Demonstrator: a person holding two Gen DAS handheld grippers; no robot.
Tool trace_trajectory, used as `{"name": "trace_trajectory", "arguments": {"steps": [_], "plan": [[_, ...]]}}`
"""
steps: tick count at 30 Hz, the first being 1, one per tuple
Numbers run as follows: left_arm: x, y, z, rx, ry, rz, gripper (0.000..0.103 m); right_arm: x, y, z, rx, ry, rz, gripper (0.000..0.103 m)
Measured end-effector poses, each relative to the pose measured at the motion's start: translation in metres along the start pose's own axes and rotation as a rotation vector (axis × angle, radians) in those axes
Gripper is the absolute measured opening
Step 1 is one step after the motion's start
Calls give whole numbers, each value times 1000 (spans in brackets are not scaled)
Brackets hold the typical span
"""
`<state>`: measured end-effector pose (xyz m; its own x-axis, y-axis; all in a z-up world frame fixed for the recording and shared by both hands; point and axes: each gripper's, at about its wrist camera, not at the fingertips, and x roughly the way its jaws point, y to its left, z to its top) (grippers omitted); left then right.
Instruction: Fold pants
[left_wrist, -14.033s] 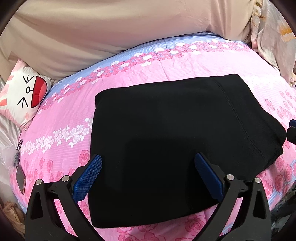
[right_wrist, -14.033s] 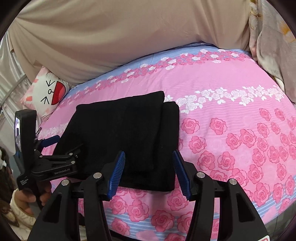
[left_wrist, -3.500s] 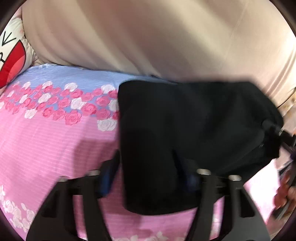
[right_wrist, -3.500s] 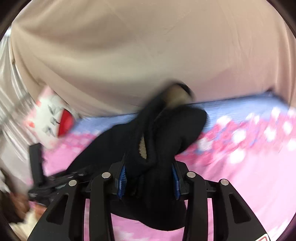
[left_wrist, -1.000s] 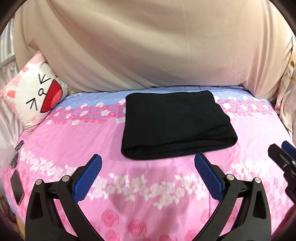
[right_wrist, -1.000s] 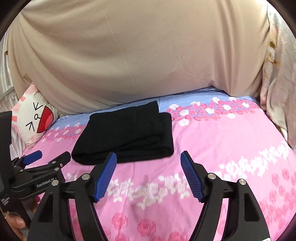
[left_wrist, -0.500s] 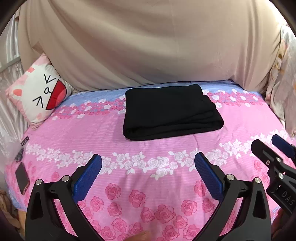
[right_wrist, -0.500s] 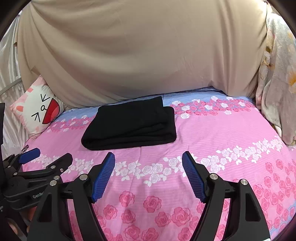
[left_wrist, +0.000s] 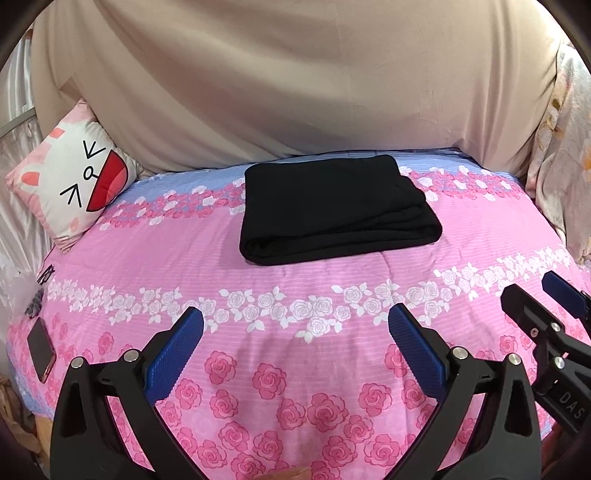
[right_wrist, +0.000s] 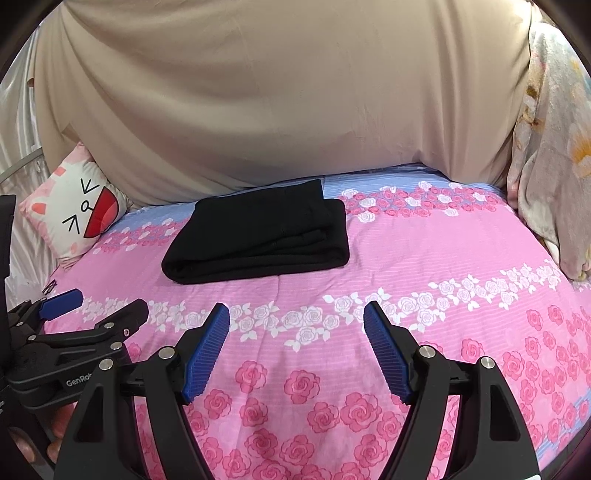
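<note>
Left wrist: left gripper (left_wrist: 295, 341) fingers spread wide, nothing between them. Pants (left_wrist: 334, 208) lie folded in a flat black stack on the bed (left_wrist: 258, 288), well ahead of the fingertips, slightly right of centre. Cushion (left_wrist: 74, 184) far left.

Right wrist: right gripper (right_wrist: 296, 345) fingers also wide apart, empty. Pants (right_wrist: 258, 236) ahead and left of the fingers, no contact.

Read: fold looks finished, both grippers clear. Next move, if any: only squaring the stack's edges.
</note>
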<state>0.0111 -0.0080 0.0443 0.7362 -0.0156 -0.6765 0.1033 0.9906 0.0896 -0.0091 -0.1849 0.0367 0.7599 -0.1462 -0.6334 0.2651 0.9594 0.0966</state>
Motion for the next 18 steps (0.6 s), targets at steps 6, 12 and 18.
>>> {"name": "trace_trajectory", "arguments": {"steps": [6, 12, 18], "plan": [[4, 3, -4, -15, 1, -6, 98, 3, 1, -3, -1, 12, 1, 73], [13, 10, -7, -51, 10, -13, 98, 7, 4, -6, -4, 26, 3, 73], [16, 8, -13, 10, 57, 38, 98, 9, 3, -10, -2, 42, 1, 73]]}}
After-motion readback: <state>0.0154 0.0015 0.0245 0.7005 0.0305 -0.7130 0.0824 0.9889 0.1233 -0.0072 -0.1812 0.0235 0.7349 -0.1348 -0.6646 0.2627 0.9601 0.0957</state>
